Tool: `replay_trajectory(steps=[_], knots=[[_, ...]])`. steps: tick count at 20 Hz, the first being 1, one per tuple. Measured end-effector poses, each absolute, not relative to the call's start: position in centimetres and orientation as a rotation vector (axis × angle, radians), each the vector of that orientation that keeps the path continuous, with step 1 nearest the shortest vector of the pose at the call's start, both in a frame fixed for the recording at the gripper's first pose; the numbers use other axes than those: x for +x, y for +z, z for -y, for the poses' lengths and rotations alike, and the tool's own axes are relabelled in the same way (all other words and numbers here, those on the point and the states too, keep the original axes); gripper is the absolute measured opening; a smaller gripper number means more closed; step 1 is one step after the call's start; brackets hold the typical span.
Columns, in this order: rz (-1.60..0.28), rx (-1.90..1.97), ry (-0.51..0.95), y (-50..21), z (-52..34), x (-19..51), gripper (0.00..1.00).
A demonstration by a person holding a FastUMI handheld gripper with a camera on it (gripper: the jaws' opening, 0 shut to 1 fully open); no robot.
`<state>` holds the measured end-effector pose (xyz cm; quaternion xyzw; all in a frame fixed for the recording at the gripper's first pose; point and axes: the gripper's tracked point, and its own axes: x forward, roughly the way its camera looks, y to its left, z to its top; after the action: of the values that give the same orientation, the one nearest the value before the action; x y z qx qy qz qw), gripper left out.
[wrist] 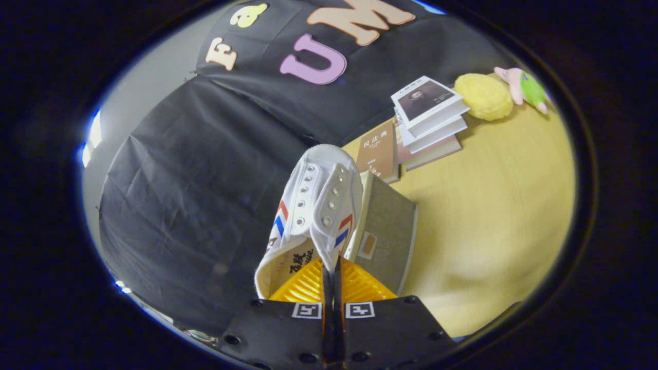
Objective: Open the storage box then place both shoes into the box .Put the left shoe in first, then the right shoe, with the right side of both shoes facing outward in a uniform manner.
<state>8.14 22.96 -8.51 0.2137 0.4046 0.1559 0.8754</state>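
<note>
The white shoe (313, 205) hangs up in the air, toe pointing away, with the dark booth wall behind it. The gripper (333, 272) has its two fingers squeezed together on the shoe's side edge by the opening. Just right of the shoe stands the grey storage box (386, 236) on the yellow tabletop (493, 216). To do this well, I think the shoe should go over the box slowly and level, without letting go early. Farther right lie some books (429, 115) and a yellow soft toy (484, 96).
</note>
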Motion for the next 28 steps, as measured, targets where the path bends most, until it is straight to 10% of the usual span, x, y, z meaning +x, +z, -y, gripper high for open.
replay_trajectory(steps=[5,10,19,28], knots=[[-0.888,0.372,0.247,-11.0,-25.5,9.8,0.03],[-0.863,0.442,0.317,-10.0,-28.2,9.6,0.29],[-0.592,0.168,0.342,-6.9,-20.3,6.5,1.0],[-0.037,-0.392,-0.007,-1.4,-5.9,4.8,1.0]])
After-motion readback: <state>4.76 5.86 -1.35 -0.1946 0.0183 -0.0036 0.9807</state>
